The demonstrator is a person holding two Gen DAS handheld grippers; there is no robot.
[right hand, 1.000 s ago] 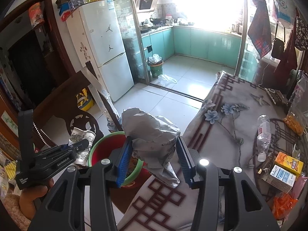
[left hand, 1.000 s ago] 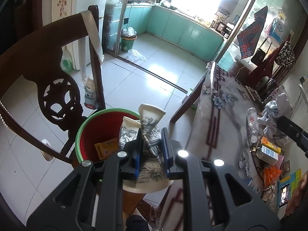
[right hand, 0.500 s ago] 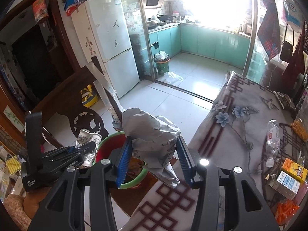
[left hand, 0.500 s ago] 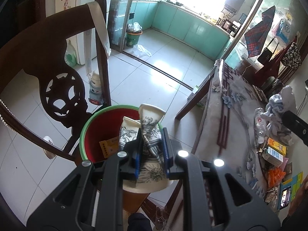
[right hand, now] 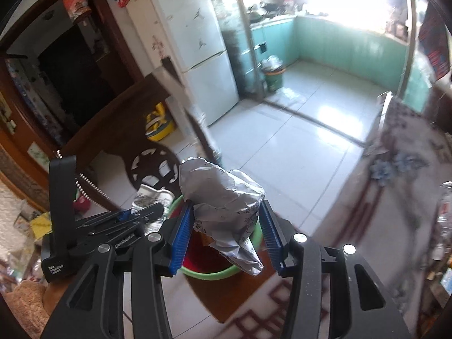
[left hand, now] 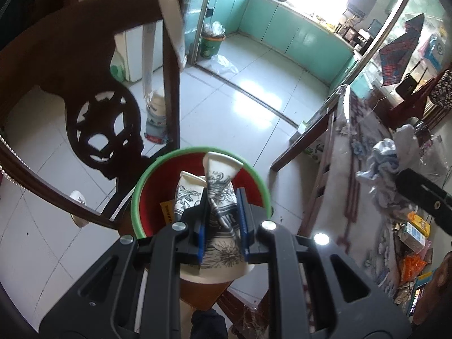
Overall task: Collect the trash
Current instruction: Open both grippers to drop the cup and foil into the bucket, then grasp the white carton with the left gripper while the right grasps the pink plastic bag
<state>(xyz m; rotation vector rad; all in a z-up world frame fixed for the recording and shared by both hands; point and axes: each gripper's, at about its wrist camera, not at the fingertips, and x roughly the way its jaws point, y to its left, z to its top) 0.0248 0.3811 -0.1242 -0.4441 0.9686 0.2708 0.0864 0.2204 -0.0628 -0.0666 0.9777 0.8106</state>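
A red bin with a green rim [left hand: 197, 150] stands on a chair seat beside the table. My left gripper [left hand: 221, 197] is shut on crushed paper cups with a black print [left hand: 219, 195], held right over the bin's mouth. In the right wrist view my right gripper [right hand: 226, 214] is shut on a crumpled grey paper wad [right hand: 223, 197], which hangs above the same bin [right hand: 209, 274]. The left gripper [right hand: 147, 214] with its cups [right hand: 149, 195] shows at the left of that view. The wad [left hand: 381, 163] also shows at the right of the left wrist view.
A dark carved chair back [left hand: 84, 90] rises left of the bin. The table with a patterned cloth [left hand: 364, 147] lies to the right, strewn with cartons, snack packs and a plastic bottle [right hand: 445, 212]. A white fridge [right hand: 195, 56] and a second bin [left hand: 212, 42] stand farther off.
Both grippers have moved down and closer to the bin with their loads still held. The right gripper has swung left, off the table's cloth and over the bin.
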